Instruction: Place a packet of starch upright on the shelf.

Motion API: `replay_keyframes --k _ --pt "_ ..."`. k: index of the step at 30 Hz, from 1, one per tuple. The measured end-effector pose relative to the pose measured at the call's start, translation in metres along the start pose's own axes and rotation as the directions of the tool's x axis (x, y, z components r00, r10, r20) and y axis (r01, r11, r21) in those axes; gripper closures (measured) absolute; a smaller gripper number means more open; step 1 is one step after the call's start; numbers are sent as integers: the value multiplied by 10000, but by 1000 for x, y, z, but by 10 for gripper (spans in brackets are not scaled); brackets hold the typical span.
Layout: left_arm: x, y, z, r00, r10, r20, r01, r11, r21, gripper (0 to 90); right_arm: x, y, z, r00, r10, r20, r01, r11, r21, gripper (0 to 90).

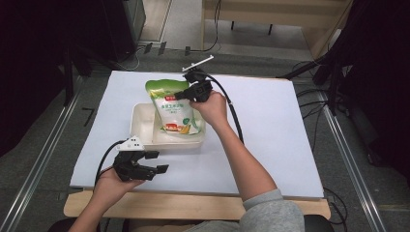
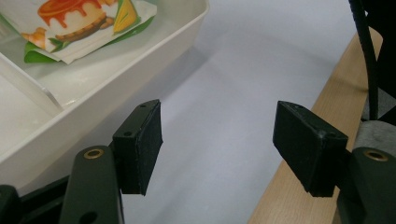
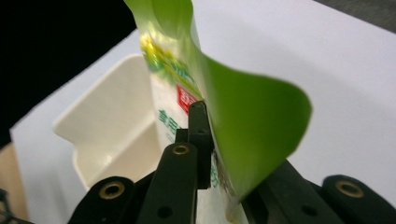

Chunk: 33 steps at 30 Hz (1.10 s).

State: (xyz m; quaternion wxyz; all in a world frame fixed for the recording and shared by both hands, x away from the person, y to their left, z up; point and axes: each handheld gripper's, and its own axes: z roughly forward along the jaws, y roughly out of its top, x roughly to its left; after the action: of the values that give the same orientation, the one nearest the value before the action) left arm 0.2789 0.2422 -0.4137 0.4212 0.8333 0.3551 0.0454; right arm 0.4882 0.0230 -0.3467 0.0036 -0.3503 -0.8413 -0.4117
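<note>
From the high view: a white plastic tray point(image 1: 145, 126) with two compartments on a white sheet near the middle of the table. In the tray's right part, a green and white soft food bag point(image 1: 172, 107), standing tall, its bottom down in the tray and its top leaning away past the far rim. At the bag's upper right edge, the right gripper point(image 1: 185, 93), black, held in a hand, pinching the bag's edge. In front of the tray's left corner, near but apart from it, the left gripper point(image 1: 157, 162), black, held low over the sheet with jaws spread wide and nothing between them.

From the left gripper view: two black pads point(image 2: 148, 140) far apart, only white sheet between. To the upper left, the tray's near wall point(image 2: 140, 65), with the bag's bottom point(image 2: 77, 25) inside, showing a picture of a pudding.

From the right gripper view: the bag's green edge point(image 3: 252, 126) clamped between the two black jaws, narrow gap, bag curling over to the right. Behind the bag on the left, the tray point(image 3: 112, 126), pale and open.
</note>
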Motion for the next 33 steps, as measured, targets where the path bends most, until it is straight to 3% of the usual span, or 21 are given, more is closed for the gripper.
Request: replay_keyframes --k 4,9,18,24,33 --pt "0 0 0 10000 -28 -21 28 10000 17 335 -5 -8 -3 9988 -460 183 465 9986 -234 833" --pt "1 0 0 10000 -51 -70 51 10000 43 335 -8 -11 -4 9984 -490 266 499 9982 -332 786" --pt "1 0 -1 10000 -49 -76 50 10000 54 335 -7 -11 -18 9978 -395 529 414 9986 -342 551" --pt "1 0 0 10000 -84 -45 84 10000 7 335 -12 -14 -31 9981 -345 516 365 9986 -389 489" --pt "1 0 0 10000 -60 -68 60 9999 81 336 -11 -30 -59 9972 -491 559 506 9984 -265 472"
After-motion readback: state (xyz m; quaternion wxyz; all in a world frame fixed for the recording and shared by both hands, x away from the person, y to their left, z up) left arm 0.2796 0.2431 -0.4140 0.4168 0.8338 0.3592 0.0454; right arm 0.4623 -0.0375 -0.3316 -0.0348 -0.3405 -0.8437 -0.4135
